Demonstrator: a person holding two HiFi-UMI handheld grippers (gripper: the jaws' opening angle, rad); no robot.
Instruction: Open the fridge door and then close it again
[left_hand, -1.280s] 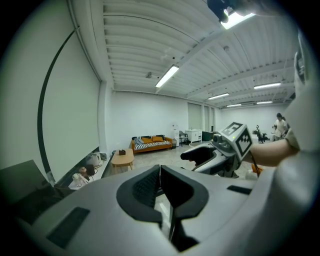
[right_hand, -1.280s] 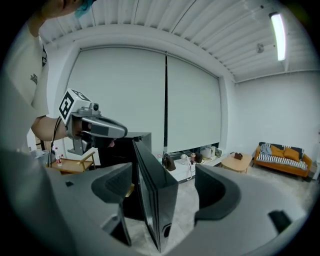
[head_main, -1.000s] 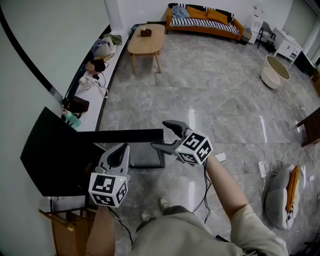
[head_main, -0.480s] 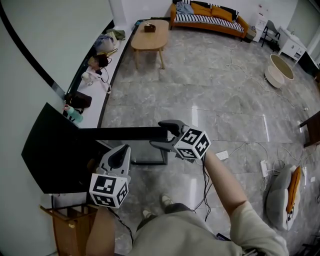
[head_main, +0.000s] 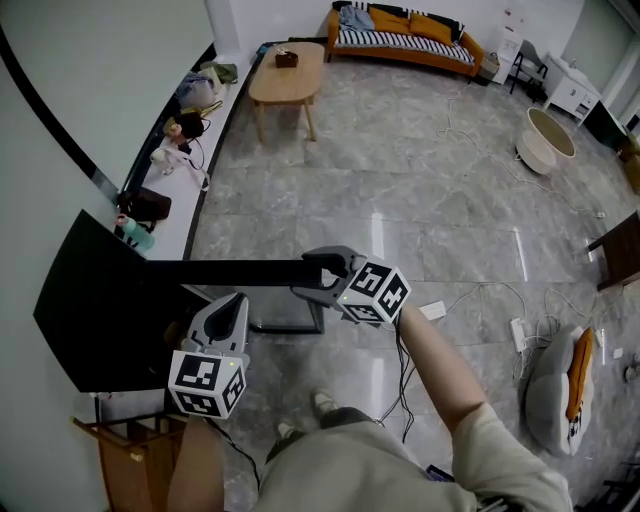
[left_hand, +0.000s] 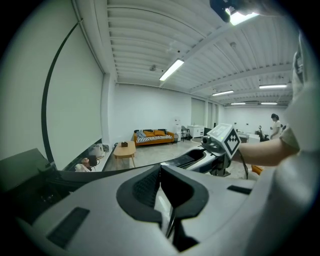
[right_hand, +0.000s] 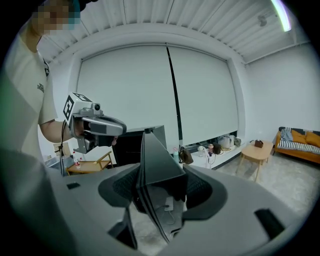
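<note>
The black fridge (head_main: 90, 310) stands at the left of the head view, its door (head_main: 230, 272) swung out to the right as a thin dark bar. My right gripper (head_main: 316, 276) sits at the door's free end. Its jaws have just been closing, and the door edge (right_hand: 155, 155) now fills the gap with both pads against it. My left gripper (head_main: 232, 305) hovers over the fridge's front corner, shut and holding nothing. In the left gripper view the right gripper (left_hand: 220, 142) shows beyond the door edge (left_hand: 185, 159).
A wooden stand (head_main: 130, 450) is below the fridge. Bags and a bottle lie on the wall ledge (head_main: 170, 150). A coffee table (head_main: 285, 85) and sofa (head_main: 400, 35) stand far back. Cables and a power strip (head_main: 432, 310) lie on the floor at right, beside a cushion (head_main: 565, 385).
The right gripper has shifted left onto the door's free end and its jaws have narrowed around the edge. The left gripper has stayed where it was.
</note>
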